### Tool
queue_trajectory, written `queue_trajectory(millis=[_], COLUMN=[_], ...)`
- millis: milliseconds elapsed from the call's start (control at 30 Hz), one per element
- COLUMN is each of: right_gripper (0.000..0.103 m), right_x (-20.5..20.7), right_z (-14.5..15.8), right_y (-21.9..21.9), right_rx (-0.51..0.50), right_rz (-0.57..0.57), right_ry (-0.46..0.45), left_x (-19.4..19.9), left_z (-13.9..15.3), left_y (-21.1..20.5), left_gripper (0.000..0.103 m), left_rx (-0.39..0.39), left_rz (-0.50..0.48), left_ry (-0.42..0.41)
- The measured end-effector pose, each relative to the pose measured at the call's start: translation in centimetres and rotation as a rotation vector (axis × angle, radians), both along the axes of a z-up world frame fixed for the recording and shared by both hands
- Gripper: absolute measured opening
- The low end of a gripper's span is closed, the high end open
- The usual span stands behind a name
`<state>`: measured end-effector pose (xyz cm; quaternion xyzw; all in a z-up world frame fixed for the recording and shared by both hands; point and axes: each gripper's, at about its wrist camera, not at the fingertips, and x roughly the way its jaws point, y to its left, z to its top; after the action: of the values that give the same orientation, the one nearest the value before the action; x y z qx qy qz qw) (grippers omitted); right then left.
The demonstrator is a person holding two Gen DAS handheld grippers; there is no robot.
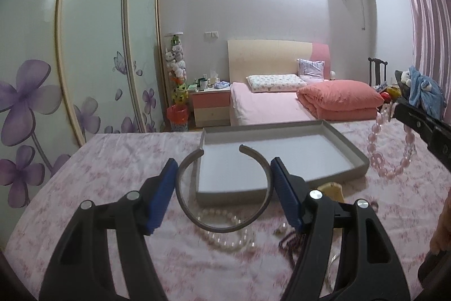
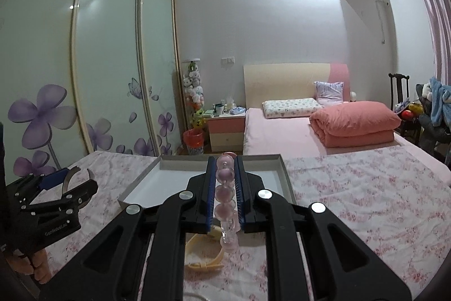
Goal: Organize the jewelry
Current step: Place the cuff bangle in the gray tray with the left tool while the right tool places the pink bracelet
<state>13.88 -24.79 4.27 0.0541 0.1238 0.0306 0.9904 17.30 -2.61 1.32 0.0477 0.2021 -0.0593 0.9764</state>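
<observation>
Bedroom scene: floral pink sheet [image 1: 112, 174] covers the surface in the lower half of both views, pink bed [image 1: 270, 106] and painted sliding wardrobe [image 1: 93, 47] behind. Grey shallow tray [image 1: 349, 148] with a white floor sits centre frame in the left wrist view, centre-left in the right wrist view [image 2: 284, 171]. Left hand-held gripper [image 1: 222, 182] is clenched across a grey open cuff bangle [image 1: 186, 199], blue pads [image 1: 162, 196] pressing its outer sides; the bangle's open ends point toward the tray and overlap its near left corner in frame. Same gripper shows at left edge of the right wrist view [image 2: 70, 182], bangle [image 2: 67, 179] in its tips. Right hand-held gripper [image 2: 224, 196] is clamped on a pink bead bracelet [image 2: 225, 193], beads lined up between the pads; from the left wrist view the bracelet [image 1: 391, 148] hangs as a loop at right of frame, just beside the tray's right corner. On the sheet near the tray: white pearl strand [image 1: 231, 230], dark bead string [image 1: 290, 241], cream bangle [image 2: 208, 253] under the right gripper.
</observation>
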Motion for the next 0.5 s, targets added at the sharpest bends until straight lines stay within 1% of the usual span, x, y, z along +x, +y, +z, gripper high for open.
queue_trajectory(millis=[200,333,500], right_gripper=[0.014,0.014,0.014], right_x=[1.9,4.0,6.5], right_z=[0.5,0.6,0.2], right_y=[-0.1,-0.4,-0.6], right_rx=[0.003,0.004,0.002], right_rz=[-0.014,-0.025,-0.035], right_ry=[-0.025,-0.034,-0.038], left_x=[3.4,6.2,8.6], left_z=[0.6,0.9,0.8], left_y=[-0.8,-1.3,-2.4], left_gripper=[0.066,0.066,0.066], left_rx=[-0.018,-0.029,-0.032], left_rz=[0.002,0.01,0.006], left_ry=[0.004,0.013,0.004])
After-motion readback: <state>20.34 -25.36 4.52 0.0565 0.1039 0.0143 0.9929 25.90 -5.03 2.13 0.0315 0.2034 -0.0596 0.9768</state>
